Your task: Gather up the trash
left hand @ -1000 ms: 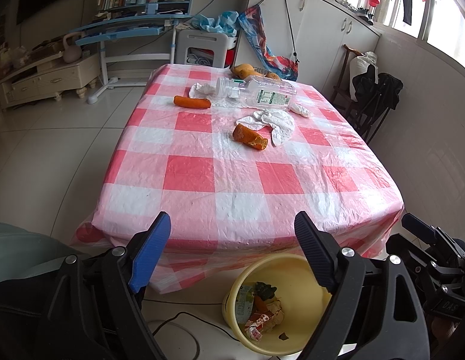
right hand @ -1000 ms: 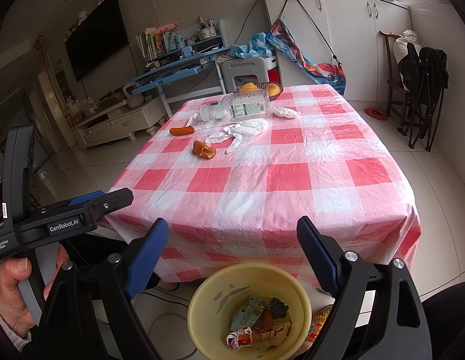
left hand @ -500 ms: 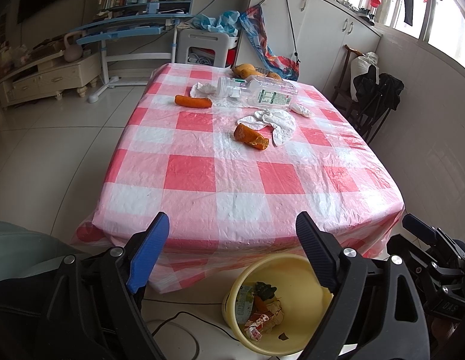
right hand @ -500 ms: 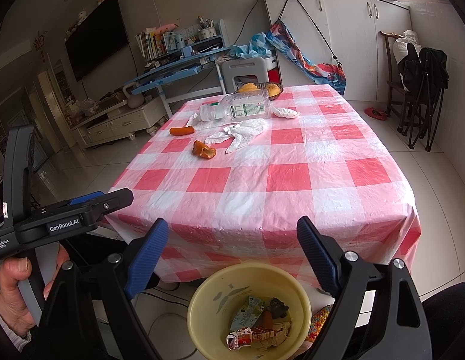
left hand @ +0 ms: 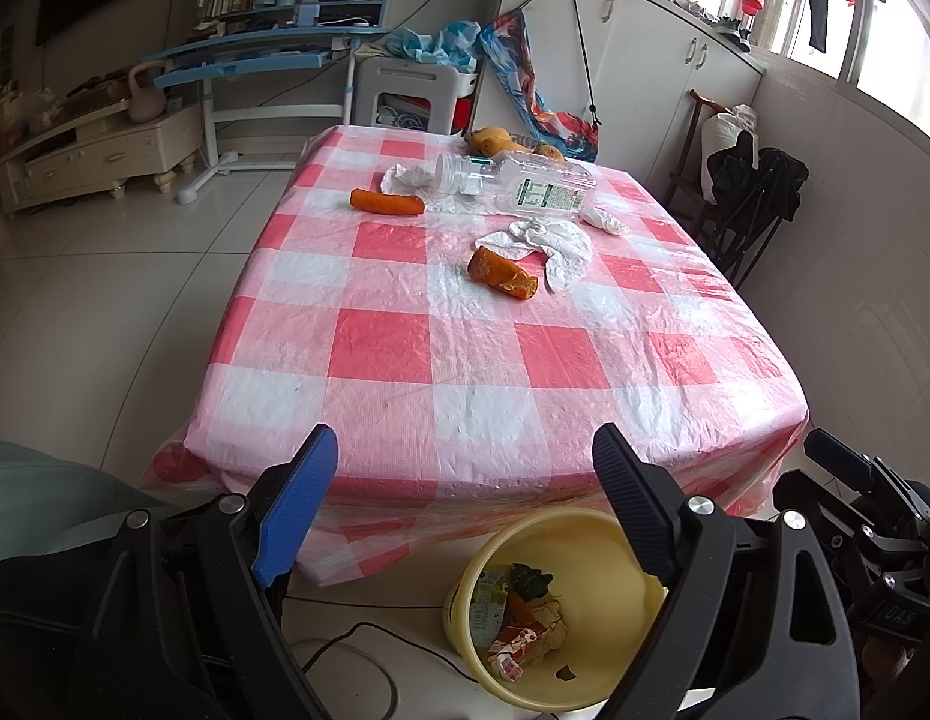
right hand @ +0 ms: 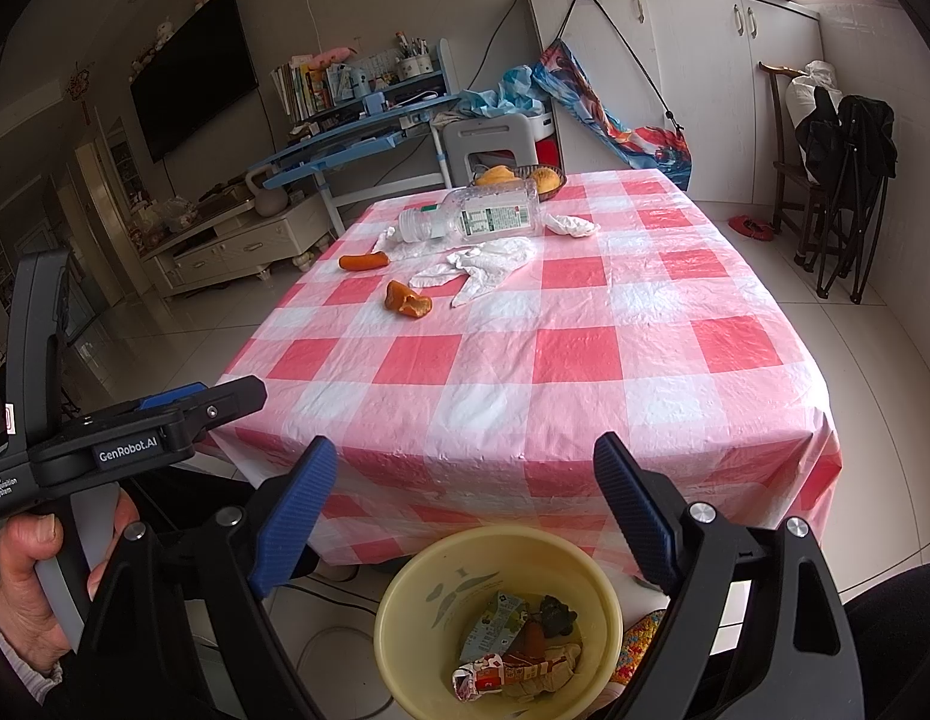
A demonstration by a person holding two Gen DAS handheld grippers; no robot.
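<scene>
Jaws of left gripper (left hand: 465,468) and right gripper (right hand: 465,474) wide, empty, above yellow bin (right hand: 405,594); orange peel (left hand: 502,272), tissue (left hand: 549,240), bottle (left hand: 525,183) lie mid-counter (left hand: 465,372): light, soft or crushable; pinch across middle.

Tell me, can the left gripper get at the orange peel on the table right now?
Probably yes. The left gripper is open and empty, and only bare tablecloth lies between it and the peel, though the peel sits well up the table.
</scene>
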